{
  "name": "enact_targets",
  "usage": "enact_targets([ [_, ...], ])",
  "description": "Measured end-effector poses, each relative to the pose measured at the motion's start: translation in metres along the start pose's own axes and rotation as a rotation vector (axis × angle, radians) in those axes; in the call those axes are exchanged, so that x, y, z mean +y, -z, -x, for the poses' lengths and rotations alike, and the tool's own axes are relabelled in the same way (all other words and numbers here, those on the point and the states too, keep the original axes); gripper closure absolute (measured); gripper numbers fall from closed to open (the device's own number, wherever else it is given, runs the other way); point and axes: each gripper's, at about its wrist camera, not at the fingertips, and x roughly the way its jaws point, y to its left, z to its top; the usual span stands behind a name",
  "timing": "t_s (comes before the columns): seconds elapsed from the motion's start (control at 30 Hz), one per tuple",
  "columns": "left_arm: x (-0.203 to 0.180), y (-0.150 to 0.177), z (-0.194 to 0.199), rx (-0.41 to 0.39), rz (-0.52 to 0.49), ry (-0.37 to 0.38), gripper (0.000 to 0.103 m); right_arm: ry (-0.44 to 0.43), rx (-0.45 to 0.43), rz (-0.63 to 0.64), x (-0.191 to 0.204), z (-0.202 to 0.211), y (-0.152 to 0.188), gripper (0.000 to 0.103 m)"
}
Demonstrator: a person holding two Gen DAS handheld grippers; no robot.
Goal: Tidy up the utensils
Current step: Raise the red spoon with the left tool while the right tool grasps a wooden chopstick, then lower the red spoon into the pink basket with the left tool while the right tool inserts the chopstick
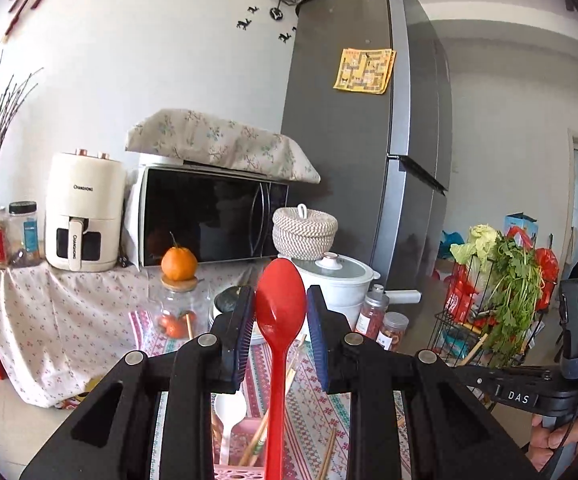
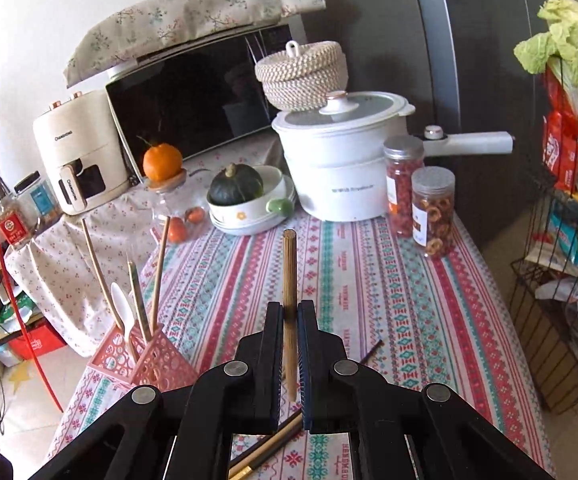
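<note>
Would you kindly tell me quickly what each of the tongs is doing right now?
Left tongs: closed on the red spoon.
Right tongs: closed on a wooden chopstick.

Bright daylight, perhaps from left; edges warped.

The microwave point(image 2: 193, 96) stands at the back of the table point(image 2: 369, 280), with the air fryer point(image 2: 81, 152) to its left and the fridge point(image 1: 365, 140) to its right. A woven basket point(image 2: 301, 76) sits behind the lidded pot point(image 2: 337, 160), and two jars point(image 2: 421, 196) stand just right of the pot. Left of the pot, a squash point(image 2: 235, 186) lies in a bowl point(image 2: 249, 212). The utensil holder point(image 2: 141, 354) sits at the table's near left edge (sticks and a spoon stand in it). A wire rack point(image 2: 561, 300) stands right of the table.
</note>
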Motion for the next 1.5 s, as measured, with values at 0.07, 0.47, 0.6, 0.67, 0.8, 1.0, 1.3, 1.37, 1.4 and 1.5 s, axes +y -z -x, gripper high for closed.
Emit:
enact_targets([
  [0.07,0.004,0.005,-0.007,-0.033,-0.009,-0.028,0.075,-0.009,0.005,0.005,0.002,-0.003,-0.001,0.098],
  [0.47,0.032,0.037,-0.065,-0.063,0.068,-0.15,0.075,-0.062,-0.011,0.015,0.023,-0.007,-0.008,0.098],
  [0.6,0.032,0.052,-0.078,-0.034,0.064,-0.156,0.075,-0.076,-0.02,0.0,0.027,-0.006,-0.011,0.098],
  [0.67,0.033,0.06,-0.084,-0.01,0.07,-0.153,0.075,-0.085,-0.024,-0.002,0.03,-0.005,-0.013,0.098],
  [0.8,0.037,0.066,-0.091,0.054,0.099,-0.153,0.072,-0.107,-0.029,0.005,0.039,0.0,-0.015,0.098],
  [1.0,0.044,0.062,-0.085,0.172,0.15,-0.119,0.04,-0.119,-0.047,0.044,0.056,0.015,-0.021,0.098],
  [1.3,0.068,0.053,-0.052,0.408,0.21,-0.179,0.024,-0.21,-0.14,0.033,0.081,0.038,-0.037,0.098],
  [1.37,0.074,0.053,-0.044,0.444,0.216,-0.196,0.022,-0.228,-0.156,0.034,0.088,0.037,-0.039,0.098],
  [1.4,0.077,0.053,-0.04,0.459,0.211,-0.201,0.022,-0.234,-0.162,0.035,0.092,0.036,-0.04,0.098],
  [1.5,0.083,0.055,-0.03,0.488,0.185,-0.216,0.02,-0.245,-0.163,0.036,0.103,0.026,-0.041,0.098],
])
